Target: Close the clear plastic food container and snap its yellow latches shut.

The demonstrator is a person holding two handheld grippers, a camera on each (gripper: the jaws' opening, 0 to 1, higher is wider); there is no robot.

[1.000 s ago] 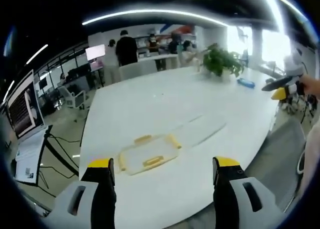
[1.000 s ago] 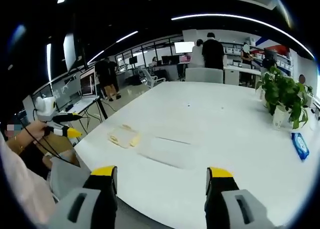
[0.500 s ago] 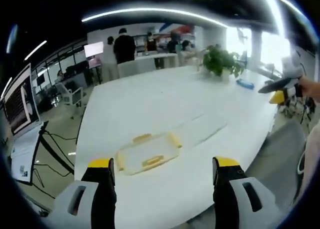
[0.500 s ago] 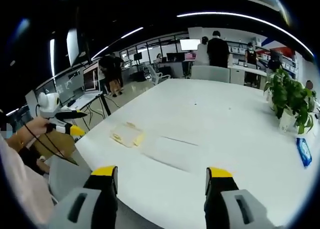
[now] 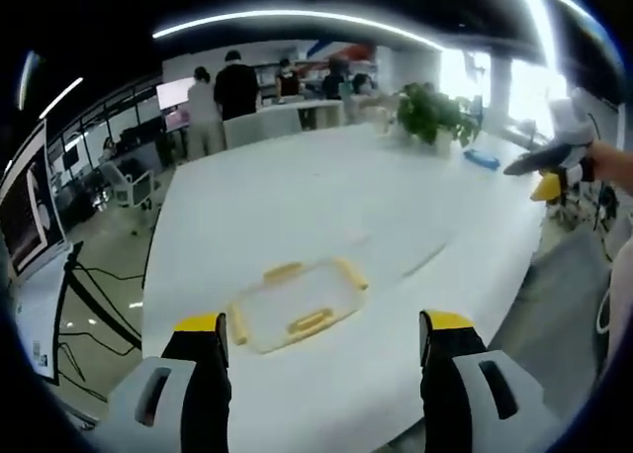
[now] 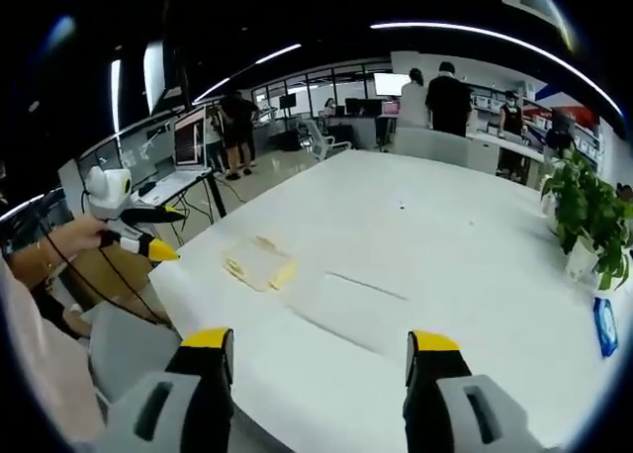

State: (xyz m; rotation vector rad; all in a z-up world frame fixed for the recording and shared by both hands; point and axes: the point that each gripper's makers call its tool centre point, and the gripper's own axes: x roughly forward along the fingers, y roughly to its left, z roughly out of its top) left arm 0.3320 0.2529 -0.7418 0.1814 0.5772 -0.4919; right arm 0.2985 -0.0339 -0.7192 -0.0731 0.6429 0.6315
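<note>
Left gripper view: the left gripper (image 5: 321, 339), with yellow-tipped black jaws standing wide apart and holding nothing, is hovering above the near edge of the large white table (image 5: 297, 191). The clear plastic lid with yellow latches (image 5: 295, 304) is lying flat on the table just beyond the jaws; the clear plastic container base (image 5: 396, 250) is lying beside it, to its right, faint against the white surface. A green potted plant (image 5: 432, 117) and a flat blue object (image 5: 484, 159) are sitting at the far end. The right gripper (image 5: 546, 181) is entering at the right edge, held in a hand (image 5: 611, 166).

Right gripper view: the right gripper (image 6: 318, 349), jaws likewise spread and empty, is facing the same table (image 6: 445, 235). The lid (image 6: 259, 265) is lying to the left of the container base (image 6: 346, 310). The left gripper (image 6: 153, 245) is showing at the left.
</note>
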